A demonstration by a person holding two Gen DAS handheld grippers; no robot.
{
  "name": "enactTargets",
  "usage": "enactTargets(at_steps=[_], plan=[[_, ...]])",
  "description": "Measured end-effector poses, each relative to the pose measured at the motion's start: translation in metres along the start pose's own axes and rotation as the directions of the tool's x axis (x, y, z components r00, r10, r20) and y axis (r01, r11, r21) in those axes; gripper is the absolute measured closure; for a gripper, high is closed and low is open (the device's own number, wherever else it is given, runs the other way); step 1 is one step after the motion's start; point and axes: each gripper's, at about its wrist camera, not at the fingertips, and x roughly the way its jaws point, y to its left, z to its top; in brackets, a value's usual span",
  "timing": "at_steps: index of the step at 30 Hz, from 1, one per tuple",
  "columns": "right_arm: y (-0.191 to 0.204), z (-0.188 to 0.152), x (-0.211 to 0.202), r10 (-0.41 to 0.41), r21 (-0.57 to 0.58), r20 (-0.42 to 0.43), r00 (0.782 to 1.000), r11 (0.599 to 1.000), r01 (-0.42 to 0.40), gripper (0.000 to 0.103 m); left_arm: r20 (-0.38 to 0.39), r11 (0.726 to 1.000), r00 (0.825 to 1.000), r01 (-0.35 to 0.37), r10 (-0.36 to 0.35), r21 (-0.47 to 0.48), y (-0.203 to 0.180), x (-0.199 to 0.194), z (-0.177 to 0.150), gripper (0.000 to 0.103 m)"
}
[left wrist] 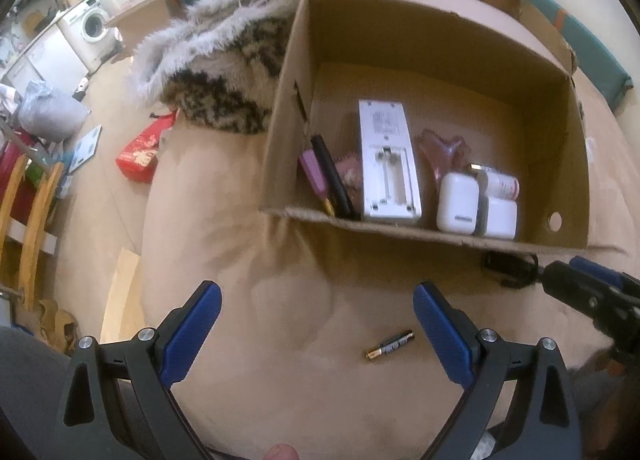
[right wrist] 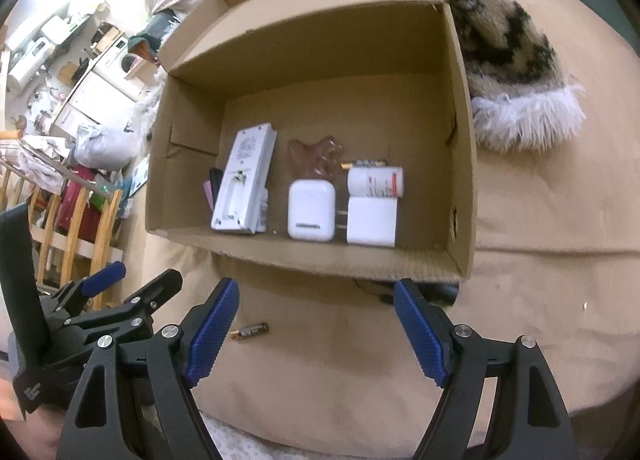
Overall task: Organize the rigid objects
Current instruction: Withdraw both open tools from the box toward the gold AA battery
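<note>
An open cardboard box lies on a tan bedcover. Inside lie a white remote with its battery bay open, a white earbud case, a white charger, a small white bottle, a pink scraper and pens. A loose battery lies on the cover in front of the box. My left gripper is open, the battery just inside its right finger. My right gripper is open and empty.
A furry leopard-print garment lies beside the box. A dark object lies at the box's front corner. A red packet lies on the floor at left. Wooden rails stand at the bed's left.
</note>
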Motion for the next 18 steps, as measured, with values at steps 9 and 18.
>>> enactTargets(at_steps=[9,18], plan=[[-0.019,0.001,0.018,0.024,0.085,-0.067,0.997,0.996,-0.018,0.019,-0.024,1.0,1.0,0.01,-0.01,0.017,-0.014,0.012,-0.011,0.007],[-0.04,0.01,0.036,0.033,0.174,-0.112,0.993,0.985,-0.013,0.018,-0.062,0.998,0.998,0.025,-0.029,-0.055,-0.008,0.032,-0.008,0.007]])
